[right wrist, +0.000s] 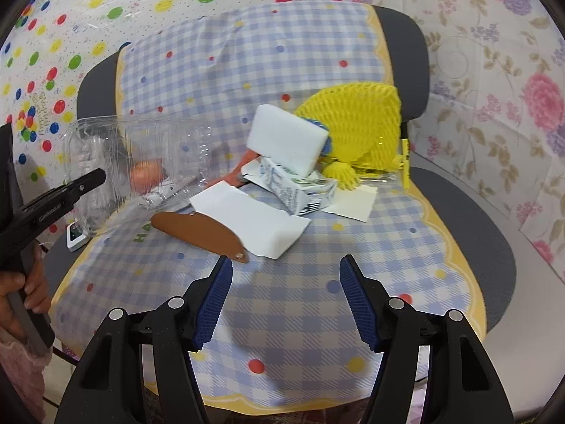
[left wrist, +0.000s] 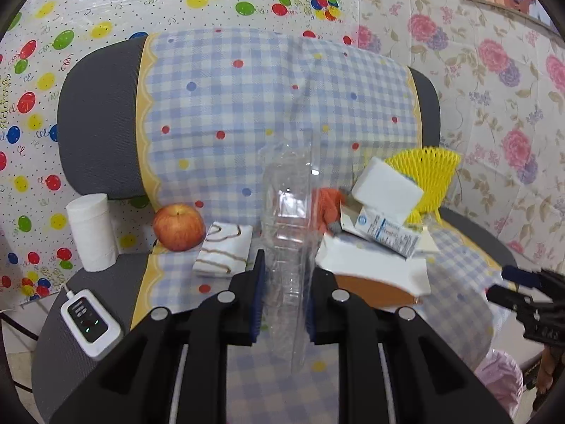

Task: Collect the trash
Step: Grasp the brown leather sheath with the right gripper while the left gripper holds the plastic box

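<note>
Bottle (left wrist: 287, 247) is standing upright mid-frame, left gripper (left wrist: 282, 304) jaws clamping it; right gripper (right wrist: 286, 300) is hovering with jaws spread, nearer the paper litter (right wrist: 247, 222).

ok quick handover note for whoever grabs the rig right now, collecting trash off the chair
Left tool: shut on the clear bottle, lifted above the seat.
Right tool: open, empty, hovering over the front of the checked cloth.
Still on the seat: carton, white paper, yellow net, white block, brown piece. Apple, napkin and paper roll sit at the left.
Done: bottle picked up. Left: drop it off, no bin clearly in view, then clear the pile.
</note>
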Tool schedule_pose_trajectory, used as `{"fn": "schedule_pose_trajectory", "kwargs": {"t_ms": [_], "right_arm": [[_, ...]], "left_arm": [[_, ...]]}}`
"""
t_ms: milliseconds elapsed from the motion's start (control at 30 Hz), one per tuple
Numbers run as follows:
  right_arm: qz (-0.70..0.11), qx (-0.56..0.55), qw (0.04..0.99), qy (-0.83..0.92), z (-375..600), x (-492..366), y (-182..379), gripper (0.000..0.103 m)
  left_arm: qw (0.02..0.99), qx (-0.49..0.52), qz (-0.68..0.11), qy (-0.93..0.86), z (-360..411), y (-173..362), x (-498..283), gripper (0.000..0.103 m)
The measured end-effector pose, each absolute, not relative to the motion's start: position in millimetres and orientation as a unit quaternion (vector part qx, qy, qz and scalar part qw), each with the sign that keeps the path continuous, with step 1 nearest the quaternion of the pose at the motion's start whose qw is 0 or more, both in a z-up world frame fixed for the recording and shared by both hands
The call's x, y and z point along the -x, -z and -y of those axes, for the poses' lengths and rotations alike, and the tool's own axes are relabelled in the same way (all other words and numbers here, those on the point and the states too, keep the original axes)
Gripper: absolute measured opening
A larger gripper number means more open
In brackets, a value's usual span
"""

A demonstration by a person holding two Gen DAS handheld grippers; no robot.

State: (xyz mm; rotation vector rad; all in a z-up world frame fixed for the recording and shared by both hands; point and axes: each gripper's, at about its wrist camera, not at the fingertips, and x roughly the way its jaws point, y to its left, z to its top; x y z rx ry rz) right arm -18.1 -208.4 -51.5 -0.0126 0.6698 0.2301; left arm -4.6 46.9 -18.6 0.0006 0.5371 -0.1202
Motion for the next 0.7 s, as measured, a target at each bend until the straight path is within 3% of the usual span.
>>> {"fn": "schedule_pose_trajectory", "kwargs": {"t_ms": [400,700], "right_arm": [[-0.348,0.057,0.923,-0.154,156,-15,84,0.064],[-0.353,0.141,0.912,-0.152,113,-47,114,0.064]], "left_arm": [[0.947,-0.023,-0.313,0.068,-46,61,-12,0.020],[0.956,-0.030,-0.291,0.037,-65,56,-23,0.014]]}}
